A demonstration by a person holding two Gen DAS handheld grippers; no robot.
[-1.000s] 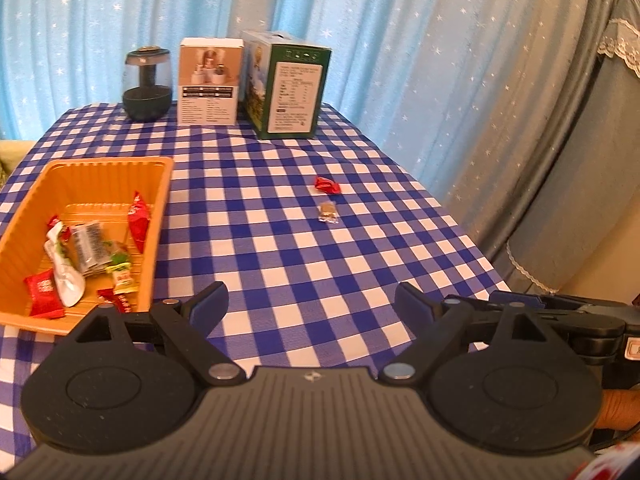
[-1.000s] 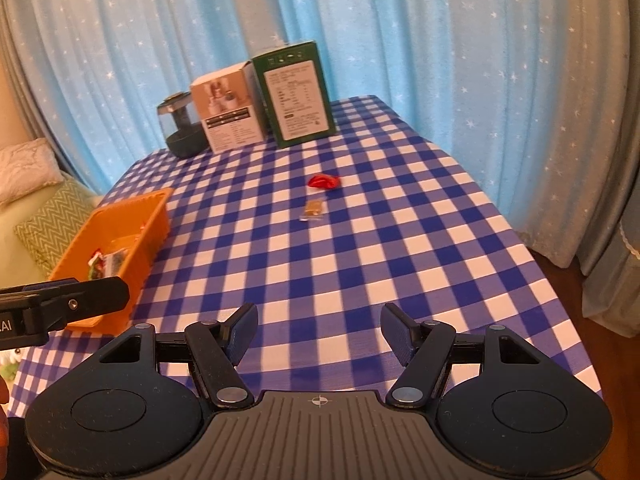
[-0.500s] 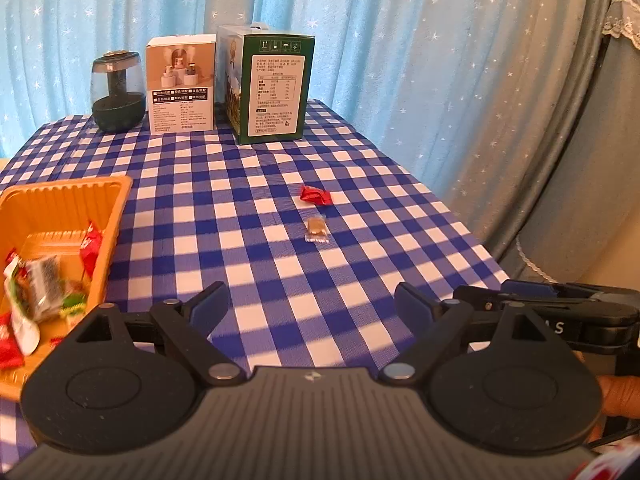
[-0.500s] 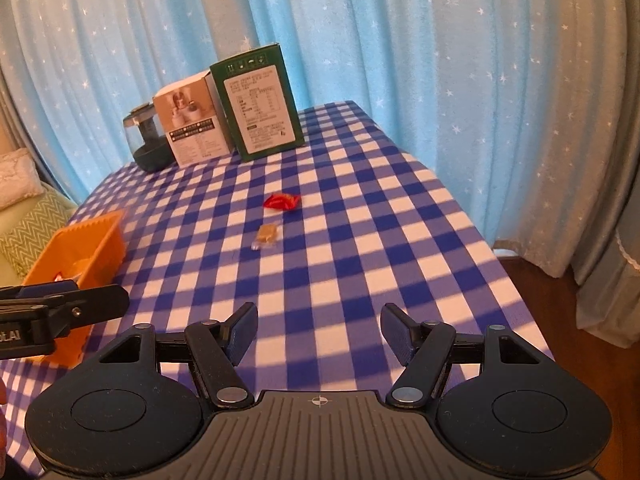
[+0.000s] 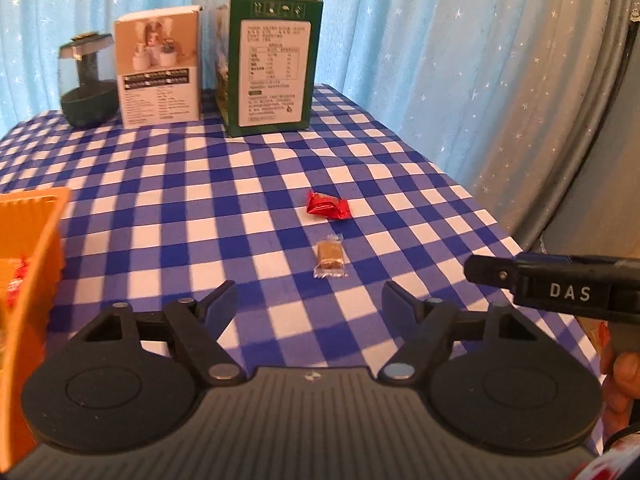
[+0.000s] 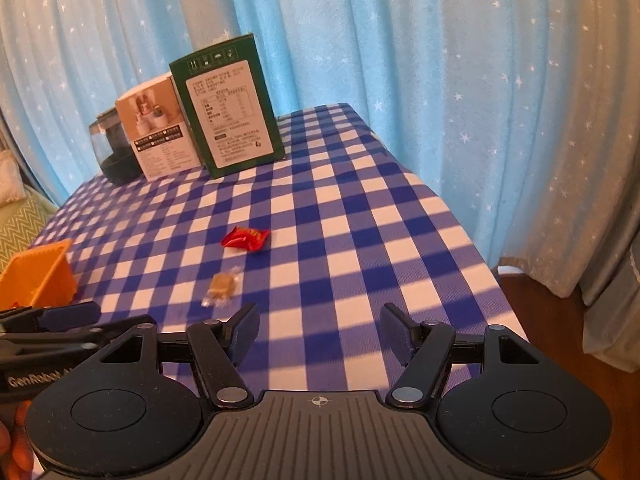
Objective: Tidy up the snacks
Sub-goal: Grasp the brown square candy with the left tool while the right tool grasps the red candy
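The left gripper (image 5: 310, 306), jaws parted, empty and just narrowed, is to be centred over the toffee (image 5: 330, 258) at mid-frame. The right gripper (image 6: 318, 328) is released; the red candy (image 6: 246, 238) awaits.

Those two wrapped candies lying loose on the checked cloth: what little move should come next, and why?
Probably ease the left claw forward and down over the brown candy. It lies just ahead of that claw's open, empty jaws, which have just been closing, and nearer than the red candy. Both are outside the orange tray, where other snacks already sit.
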